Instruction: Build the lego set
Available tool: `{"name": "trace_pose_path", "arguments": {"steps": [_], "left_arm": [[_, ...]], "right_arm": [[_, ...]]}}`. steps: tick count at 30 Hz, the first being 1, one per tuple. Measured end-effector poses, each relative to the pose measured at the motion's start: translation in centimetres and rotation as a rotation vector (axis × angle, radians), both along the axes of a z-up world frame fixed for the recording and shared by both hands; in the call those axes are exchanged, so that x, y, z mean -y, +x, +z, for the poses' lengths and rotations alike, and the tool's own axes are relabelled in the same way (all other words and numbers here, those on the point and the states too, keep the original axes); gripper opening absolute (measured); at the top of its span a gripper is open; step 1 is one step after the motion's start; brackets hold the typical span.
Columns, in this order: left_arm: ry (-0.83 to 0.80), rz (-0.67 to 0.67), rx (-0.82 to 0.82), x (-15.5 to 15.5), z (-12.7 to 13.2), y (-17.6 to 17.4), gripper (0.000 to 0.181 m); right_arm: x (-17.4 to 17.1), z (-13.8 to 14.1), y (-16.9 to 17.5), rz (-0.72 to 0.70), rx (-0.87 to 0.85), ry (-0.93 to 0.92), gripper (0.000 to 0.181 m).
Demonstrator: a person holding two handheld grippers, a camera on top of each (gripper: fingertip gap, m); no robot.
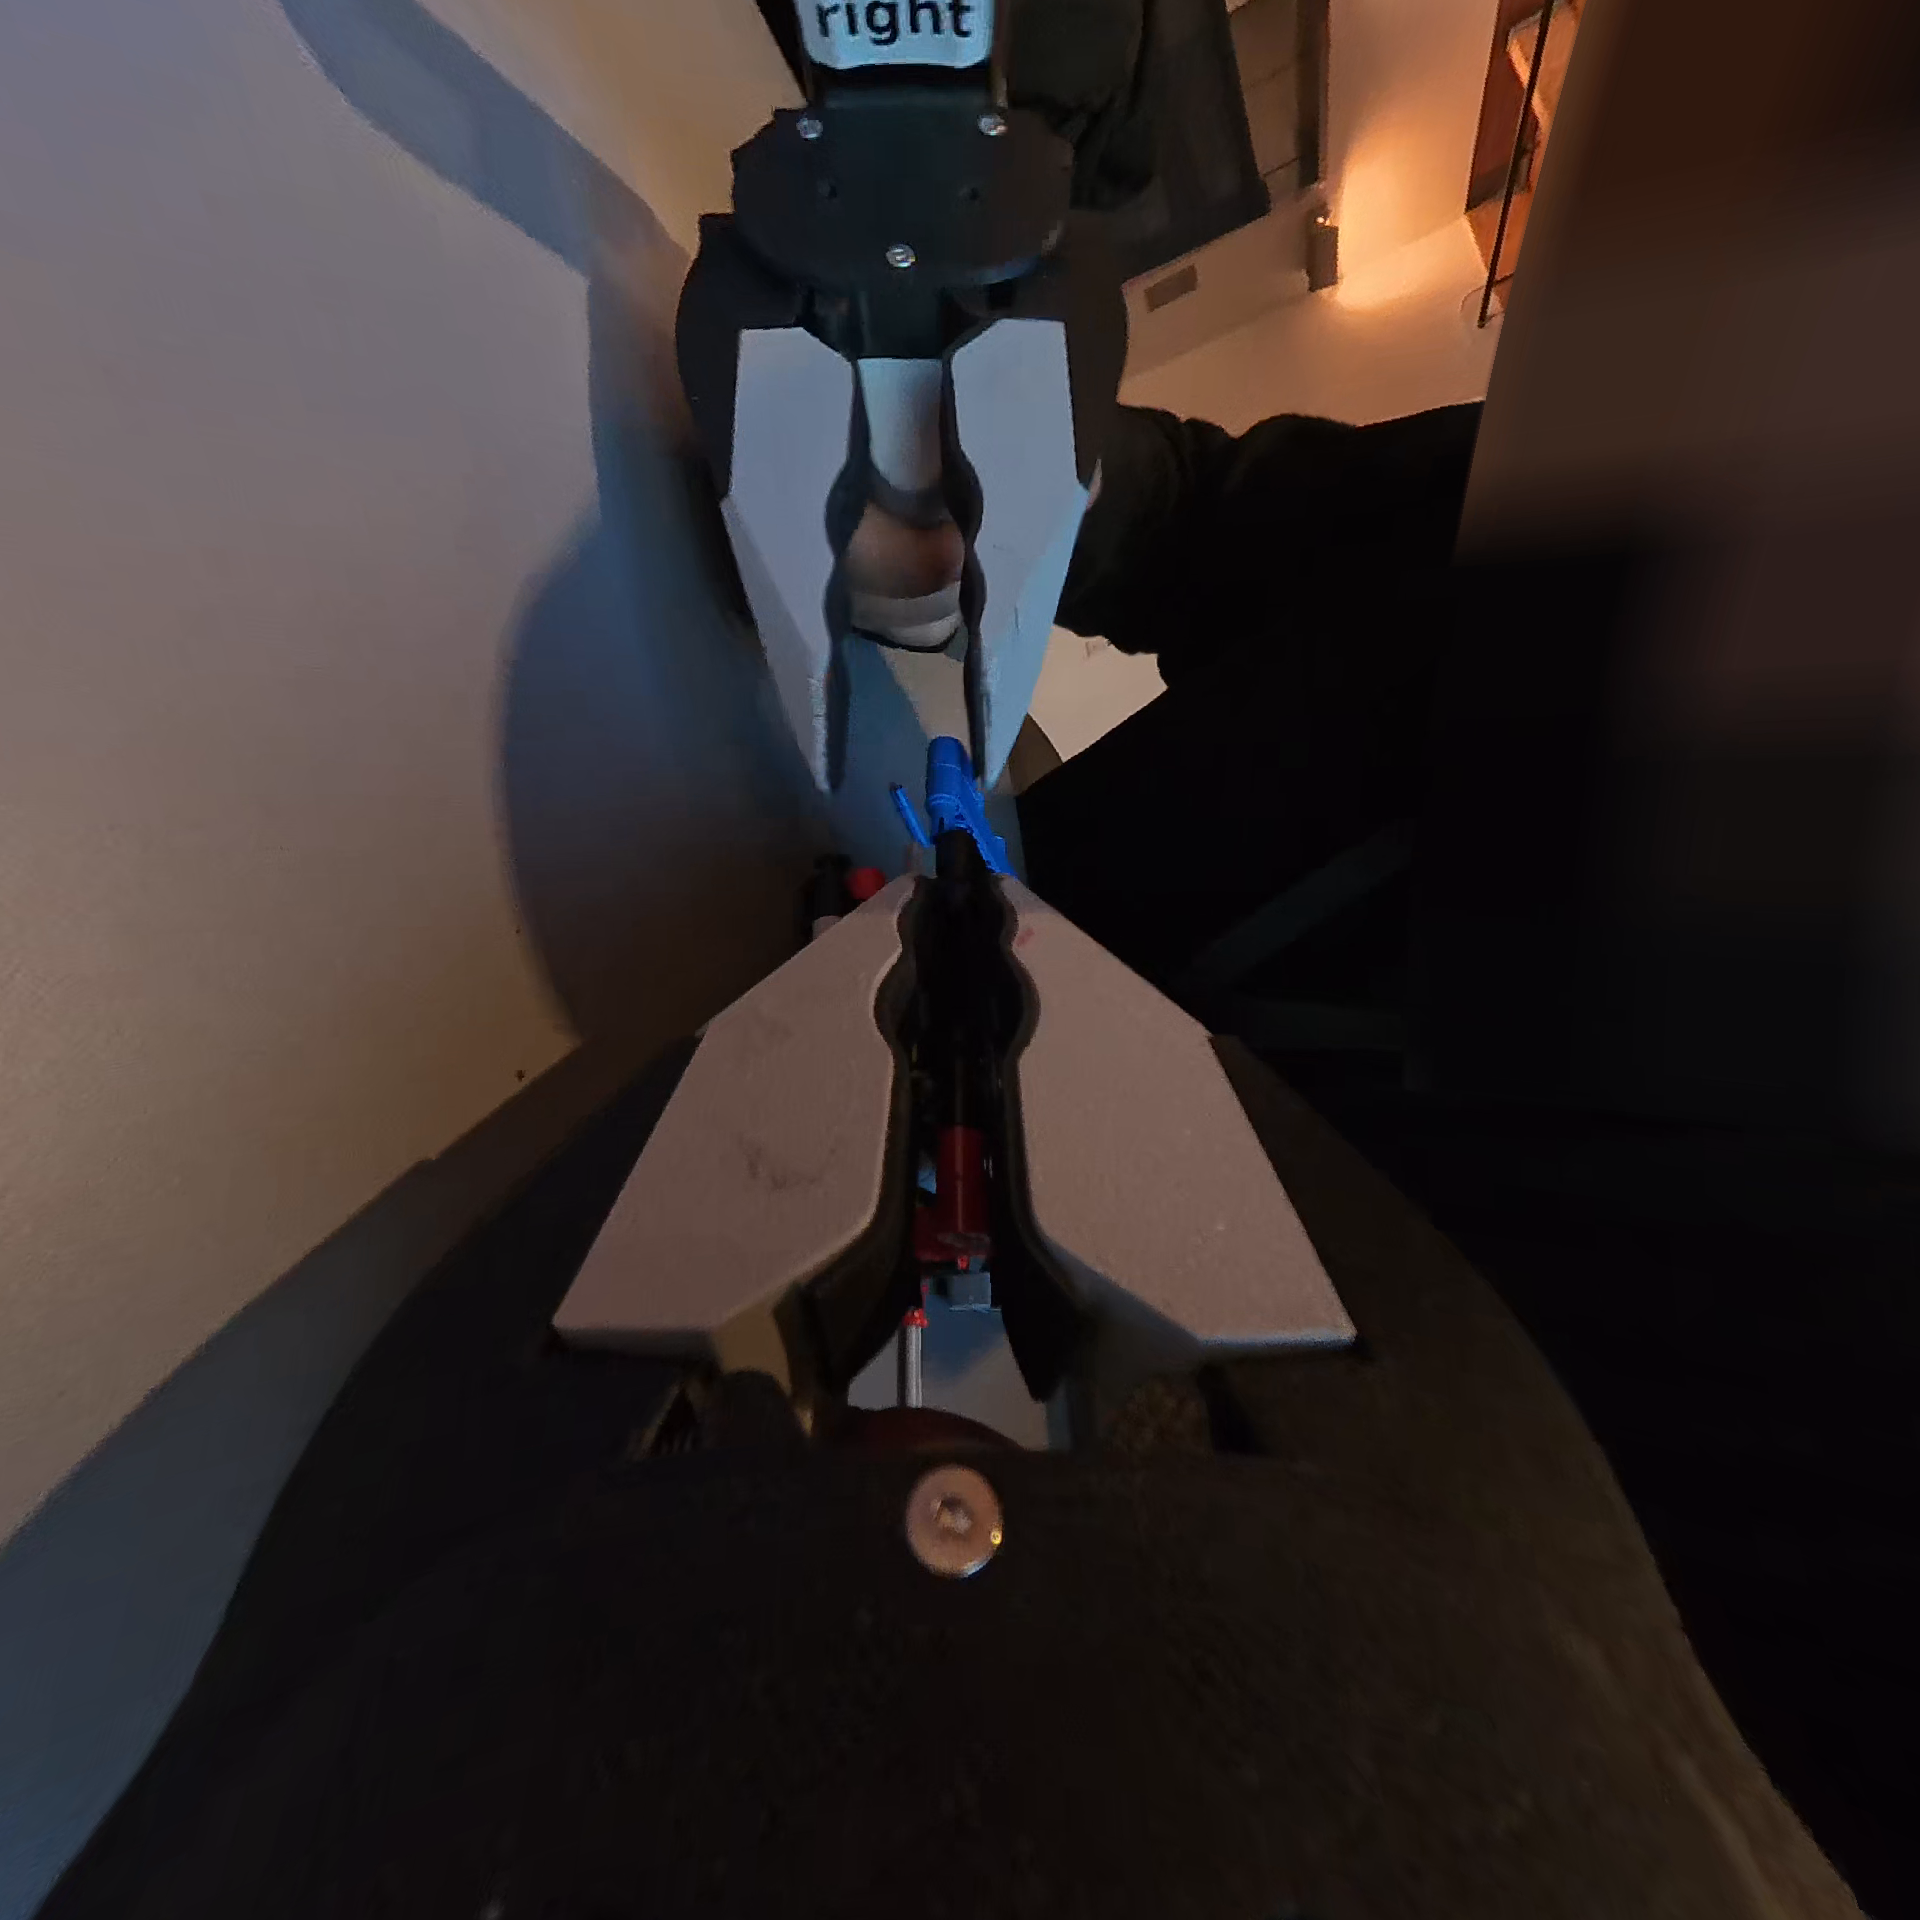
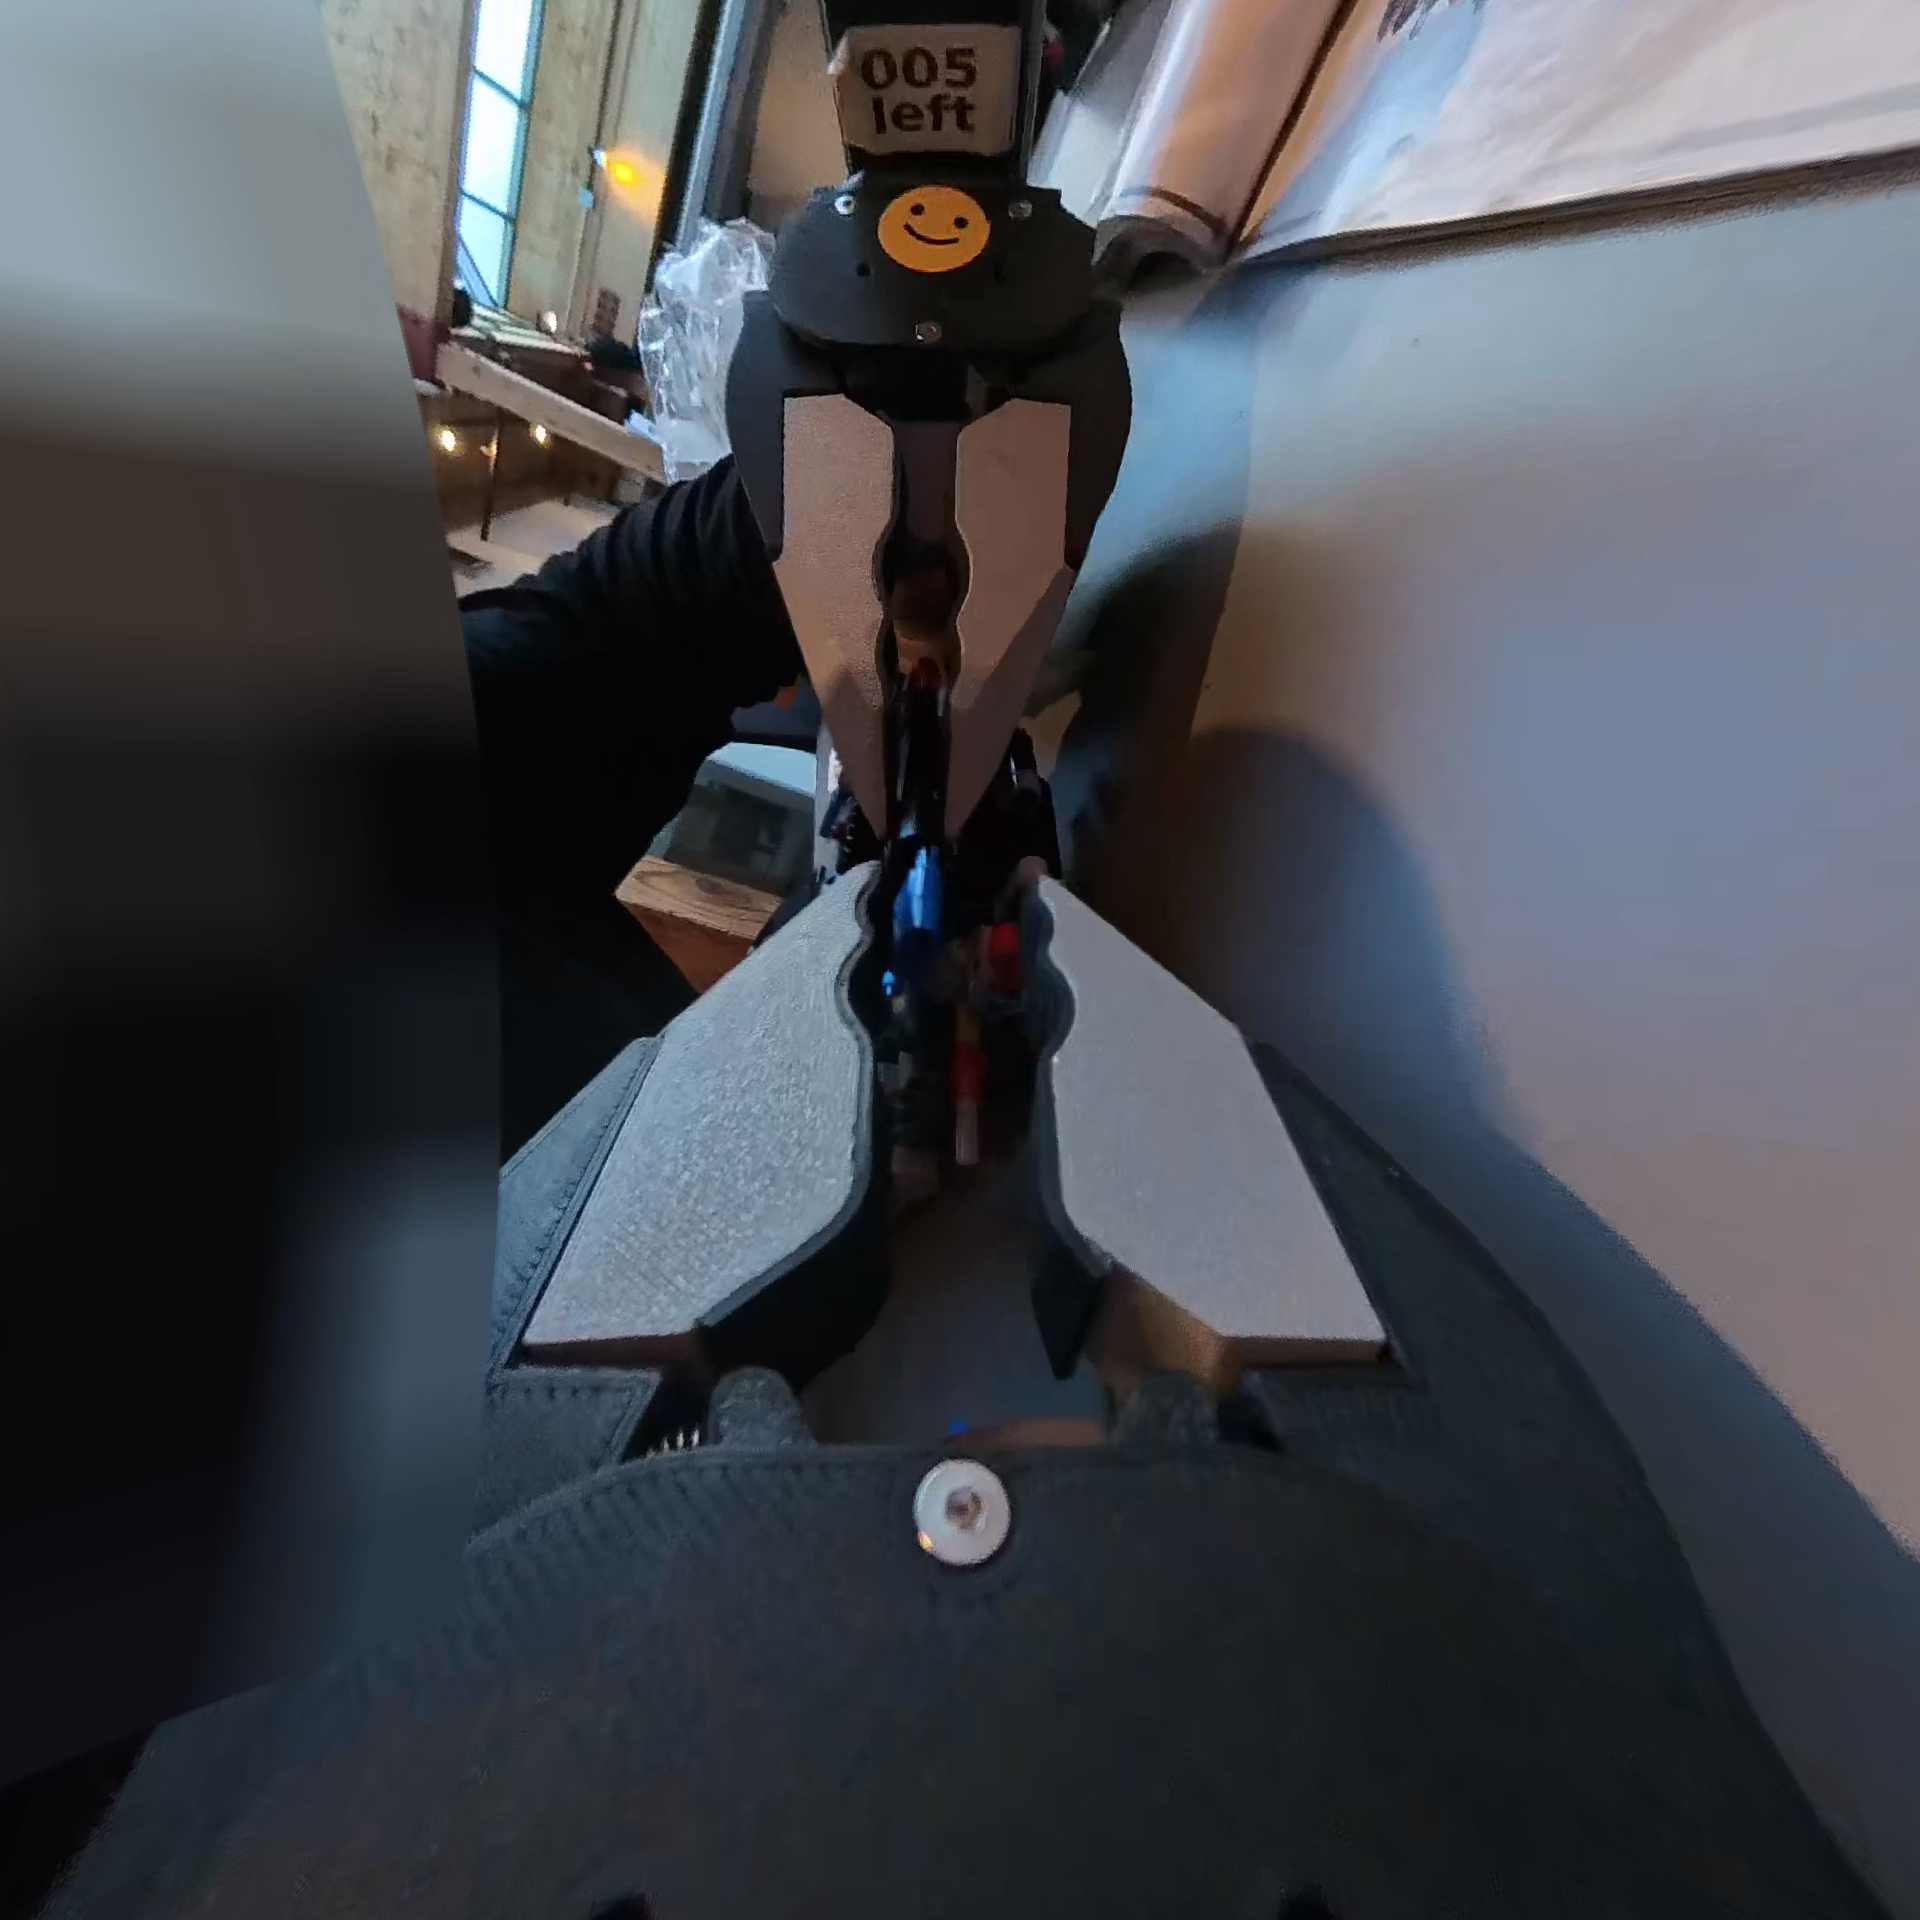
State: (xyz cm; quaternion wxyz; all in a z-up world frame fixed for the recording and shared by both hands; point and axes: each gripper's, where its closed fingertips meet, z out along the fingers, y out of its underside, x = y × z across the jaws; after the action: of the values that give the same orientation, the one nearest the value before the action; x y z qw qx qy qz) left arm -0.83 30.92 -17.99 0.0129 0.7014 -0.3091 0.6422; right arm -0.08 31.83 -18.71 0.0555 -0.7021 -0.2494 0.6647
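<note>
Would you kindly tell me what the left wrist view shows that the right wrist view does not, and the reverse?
Only the left wrist view shows the right gripper from the front, its jaws apart around the blue piece, and the dark sleeve behind it.

Only the right wrist view shows the orange smiley sticker on the left gripper, crumpled clear plastic and a wooden box.

Both show the two grippers tip to tip, the left gripper shut on the black and red lego assembly, with the blue piece at its end.
</note>
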Motion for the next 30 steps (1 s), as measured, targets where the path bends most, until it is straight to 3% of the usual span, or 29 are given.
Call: {"name": "trace_pose_path", "arguments": {"steps": [2, 6, 10, 24, 30], "left_arm": [[-0.005, -0.007, 0.021, 0.0, 0.1, 0.0, 0.007], [-0.018, -0.007, 0.039, -0.1, 0.1, 0.0, 0.007], [-0.018, -0.001, 0.035, -0.1, -0.1, -0.1, 0.007], [-0.018, 0.008, 0.034, -0.2, -0.2, -0.1, 0.007], [-0.005, 0.012, 0.009, -0.2, -0.6, -0.1, 0.007]], "right_arm": [[-0.2, 0.7, 0.5, 0.01, -0.05, -0.035, 0.027], [0.1, 0.9, 1.4, 0.073, -0.051, 0.087, 0.0], [0.8, 0.4, 0.8, 0.12, -0.002, 0.068, 0.009], [0.6, 0.6, 0.1, 0.061, -0.033, 0.031, 0.005], [0.8, 0.0, 0.2, 0.134, 0.015, 0.028, 0.004]]}}
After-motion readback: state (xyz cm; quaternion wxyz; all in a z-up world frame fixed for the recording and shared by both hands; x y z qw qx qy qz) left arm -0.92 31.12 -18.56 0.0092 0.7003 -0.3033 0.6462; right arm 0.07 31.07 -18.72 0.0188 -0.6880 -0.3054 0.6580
